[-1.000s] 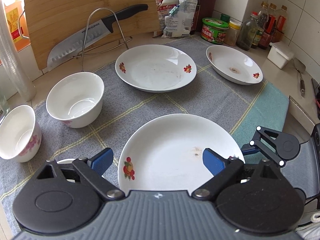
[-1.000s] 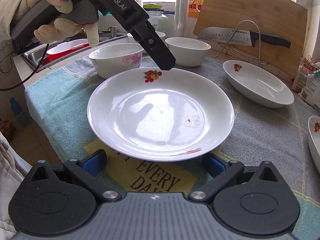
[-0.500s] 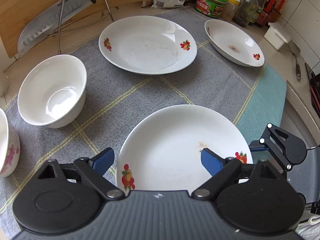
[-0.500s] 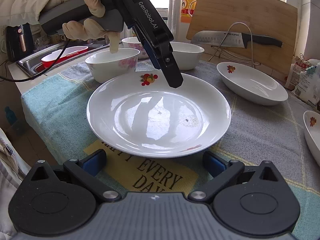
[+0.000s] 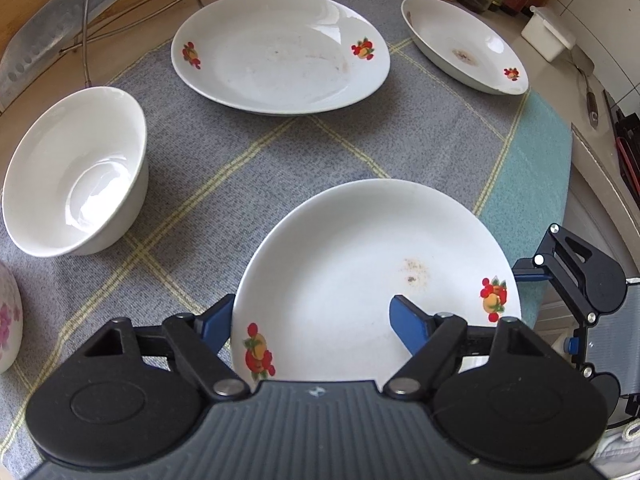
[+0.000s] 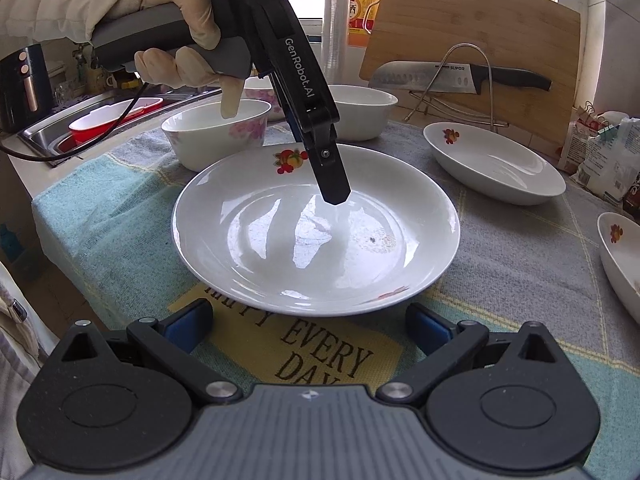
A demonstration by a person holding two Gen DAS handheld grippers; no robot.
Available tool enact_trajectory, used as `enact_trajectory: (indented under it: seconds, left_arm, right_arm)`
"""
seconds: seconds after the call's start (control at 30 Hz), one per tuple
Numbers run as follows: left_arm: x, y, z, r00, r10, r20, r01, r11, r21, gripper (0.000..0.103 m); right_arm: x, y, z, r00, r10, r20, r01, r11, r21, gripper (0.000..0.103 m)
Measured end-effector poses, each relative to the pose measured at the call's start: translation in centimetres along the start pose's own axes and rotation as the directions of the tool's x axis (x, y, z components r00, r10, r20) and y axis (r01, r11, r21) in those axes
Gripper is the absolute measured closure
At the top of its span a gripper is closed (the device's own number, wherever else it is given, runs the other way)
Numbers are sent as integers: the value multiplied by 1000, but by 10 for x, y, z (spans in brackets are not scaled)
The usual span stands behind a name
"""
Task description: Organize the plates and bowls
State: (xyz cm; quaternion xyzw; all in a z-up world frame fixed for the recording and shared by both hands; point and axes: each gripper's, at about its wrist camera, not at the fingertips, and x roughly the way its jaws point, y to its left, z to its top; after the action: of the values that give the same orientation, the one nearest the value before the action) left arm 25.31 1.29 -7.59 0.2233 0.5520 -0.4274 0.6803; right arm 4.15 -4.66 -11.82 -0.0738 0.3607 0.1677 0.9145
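We've got the left hand-held gripper (image 5: 312,318) angled steeply down, its blue fingers (image 5: 408,326) spread wide apart. Our gloved left hand (image 6: 176,44) is wrapped around its grey handle, index finger pointing down. The right hand-held gripper (image 6: 308,324) sits low and level, jaws wide, nothing between them.

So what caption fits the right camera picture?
Left gripper hangs open over the near plate; right gripper waits open beside it.
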Motion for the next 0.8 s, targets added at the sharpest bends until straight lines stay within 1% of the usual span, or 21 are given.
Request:
enact_trajectory:
  seconds: [0.2, 0.37, 0.47, 0.8]
  left_arm:
    - [3, 2, 3, 999, -23, -24, 24, 1000, 5, 23]
    - [6, 1, 3, 999, -21, -35, 21, 1000, 17, 23]
    - [8, 2, 4, 999, -32, -40, 33, 999, 12, 23]
    - [12, 2, 7, 997, -37, -61, 38, 999, 23, 23]
  right_arm:
    - [3, 0, 4, 1000, 4, -9, -4, 1000, -7, 0]
    - [4, 0, 7, 1000, 1, -17, -1, 1000, -14, 0]
    - [5, -1, 9, 1000, -3, -21, 2, 1000, -20, 0]
    - [7, -5, 13, 999, 2, -32, -2, 1000, 5, 0]
